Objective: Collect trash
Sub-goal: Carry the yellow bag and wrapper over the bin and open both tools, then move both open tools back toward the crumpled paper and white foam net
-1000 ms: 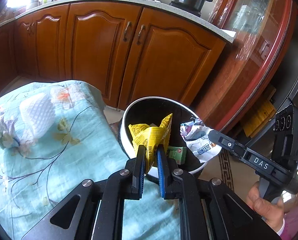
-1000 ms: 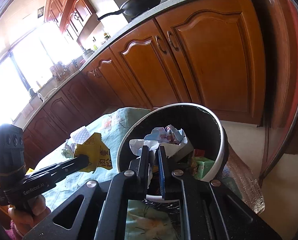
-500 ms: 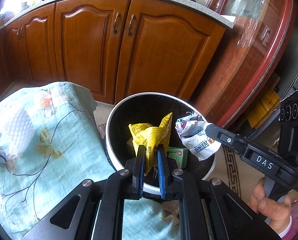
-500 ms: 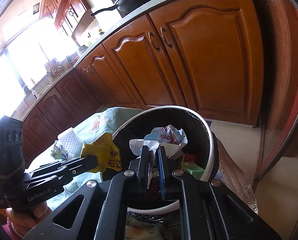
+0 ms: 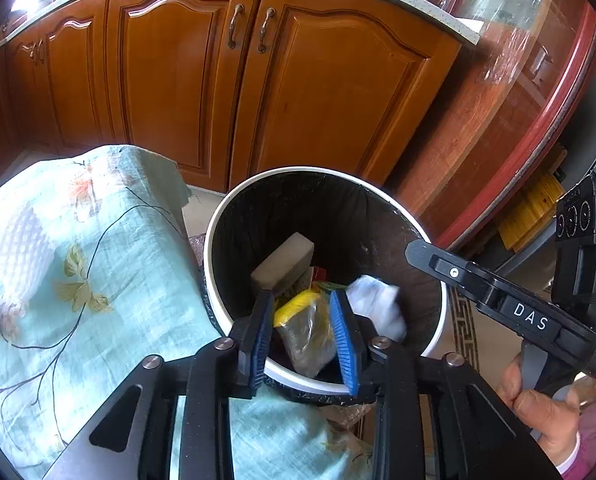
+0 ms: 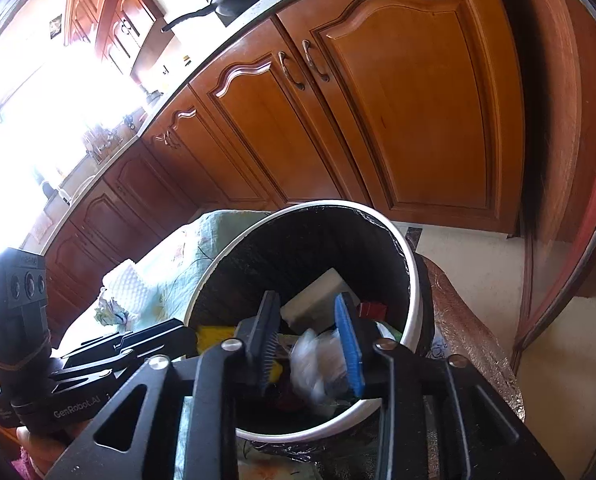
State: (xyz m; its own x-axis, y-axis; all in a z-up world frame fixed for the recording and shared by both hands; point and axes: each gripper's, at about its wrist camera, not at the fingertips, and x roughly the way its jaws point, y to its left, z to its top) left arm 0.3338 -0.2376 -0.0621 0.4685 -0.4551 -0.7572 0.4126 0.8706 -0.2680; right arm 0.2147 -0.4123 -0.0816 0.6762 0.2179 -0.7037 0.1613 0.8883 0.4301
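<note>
Both jaws have just been opened over the bin [image 5: 218, 236]: left gripper [image 5: 304, 334] frees the yellow wrapper [image 5: 298, 306], right gripper [image 6: 308, 346] the blurred white paper [image 6: 318, 360]; both should be kept spread until the trash is clear.

Floral cloth [image 5: 98, 280] covers the table, crumpled paper [image 6: 112, 312] on it.

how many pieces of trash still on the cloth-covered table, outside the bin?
1 visible: a crumpled wrapper on the floral tablecloth, left of the bin, beside a white quilted patch. The grippers block the near part of the table, so more may be hidden.
</note>
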